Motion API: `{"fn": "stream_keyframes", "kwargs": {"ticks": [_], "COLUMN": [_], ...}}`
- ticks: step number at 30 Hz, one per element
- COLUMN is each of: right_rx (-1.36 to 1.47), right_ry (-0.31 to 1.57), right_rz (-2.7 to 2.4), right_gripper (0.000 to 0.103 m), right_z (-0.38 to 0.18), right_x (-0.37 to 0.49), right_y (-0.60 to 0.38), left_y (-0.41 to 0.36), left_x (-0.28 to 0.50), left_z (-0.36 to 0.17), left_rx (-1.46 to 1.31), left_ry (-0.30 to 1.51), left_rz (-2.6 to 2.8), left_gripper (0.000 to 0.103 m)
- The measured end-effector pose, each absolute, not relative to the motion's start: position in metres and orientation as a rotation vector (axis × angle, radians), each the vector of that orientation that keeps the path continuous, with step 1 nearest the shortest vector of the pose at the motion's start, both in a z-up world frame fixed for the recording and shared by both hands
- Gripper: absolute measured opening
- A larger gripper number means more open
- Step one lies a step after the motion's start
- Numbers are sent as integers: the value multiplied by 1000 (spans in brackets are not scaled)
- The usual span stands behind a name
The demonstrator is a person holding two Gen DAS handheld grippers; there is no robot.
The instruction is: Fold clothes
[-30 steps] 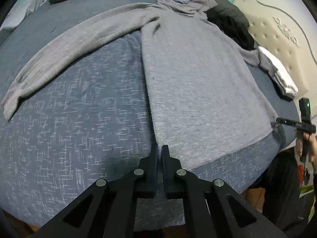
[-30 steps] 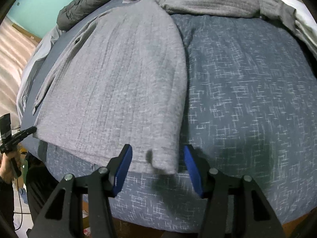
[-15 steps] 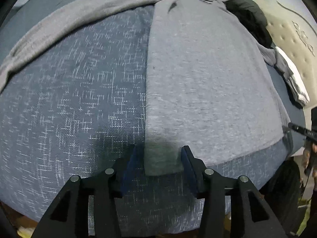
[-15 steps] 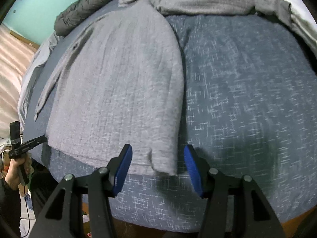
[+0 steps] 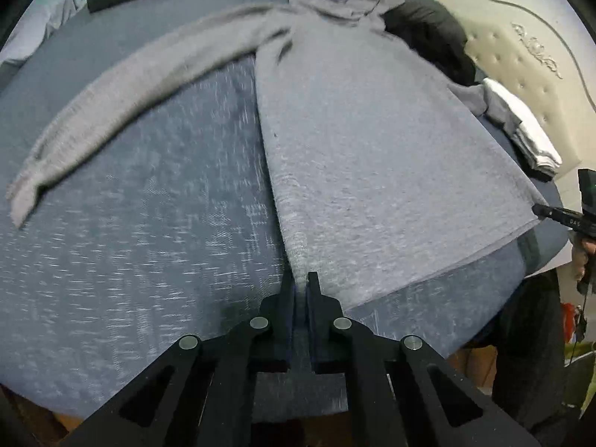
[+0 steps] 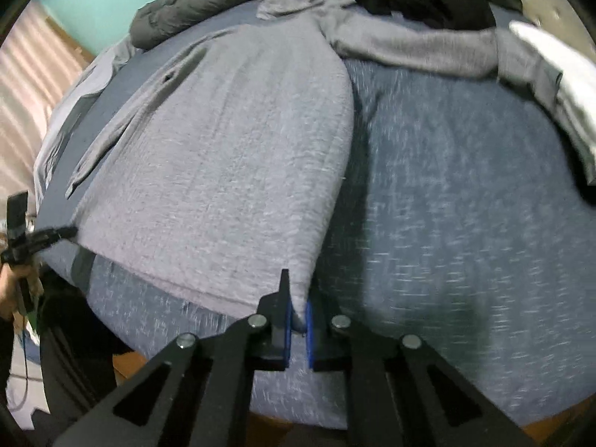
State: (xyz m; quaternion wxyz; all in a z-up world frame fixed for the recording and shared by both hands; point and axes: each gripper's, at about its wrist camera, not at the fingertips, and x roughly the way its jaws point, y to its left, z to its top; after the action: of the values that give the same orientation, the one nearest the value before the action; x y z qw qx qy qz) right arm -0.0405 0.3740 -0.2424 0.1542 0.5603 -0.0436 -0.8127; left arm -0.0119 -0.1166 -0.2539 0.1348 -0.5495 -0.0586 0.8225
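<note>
Left wrist view: the left gripper [image 5: 300, 290] is clamped tight on the near left hem corner of the grey knit long-sleeved sweater [image 5: 372, 156], a sliver of fabric pinched between its black fingers. The sweater lies flat, front down the middle of the blue speckled bedspread [image 5: 130, 223], its collar far from the camera and one sleeve trailing out to the left across the cover. At the right edge the other gripper is seen at the opposite hem corner.

To do this step well, both corners should rise together and travel at the same pace towards the collar, so the hem stays straight and the fold line runs square across the body. The grip should catch both fabric layers; it is hard to tell here whether it does.

Right wrist view: the right gripper [image 6: 297, 298] is closed on the near right hem corner, the cloth held between its blue pads [image 6: 287, 320]. The sweater spreads away up and to the left, its other sleeve reaching right towards a white and grey folded stack [image 6: 558, 74]. A dark rumpled duvet [image 6: 193, 7] sits beyond the collar.
</note>
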Motion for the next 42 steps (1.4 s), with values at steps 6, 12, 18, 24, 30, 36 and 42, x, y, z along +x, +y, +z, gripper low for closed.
{"fn": "stream_keyframes", "kwargs": {"ticks": [6,12,18,24,30,36,42], "right_rx": [1615,1725,1725,1602,1723,1819,1759], "right_ry": [-45,111,-45,-387,-428,-402,-301], "right_rz": [-2271,-2188,-2193,-2311,-2259,-2169,-2222], "right_gripper": [5,5,12,52,52,16,3], "right_z": [-231,-281,-284,-262,-299,-335,-316], "right_x": [-20,-16,-24,-43,-58,-67,-60], "right_y": [388,357,375,424,419,405,413], "left_y": [-106,-101,-96,-92,-95,-96,-97], "left_x": [10,32,27,27,31,32,37], "left_z": [-256,-279,-284,-283,-283,-282,-284], "left_rx": [-1602,-1639,-1636,-1646,-1652,-1652,-1646], "left_ry": [-150,-174,-165,-140,-141,-131,-136], "left_rz": [2382,2355,2355,2353,2354,2355,2351], "left_gripper": [5,5,5,5,5,5,5]}}
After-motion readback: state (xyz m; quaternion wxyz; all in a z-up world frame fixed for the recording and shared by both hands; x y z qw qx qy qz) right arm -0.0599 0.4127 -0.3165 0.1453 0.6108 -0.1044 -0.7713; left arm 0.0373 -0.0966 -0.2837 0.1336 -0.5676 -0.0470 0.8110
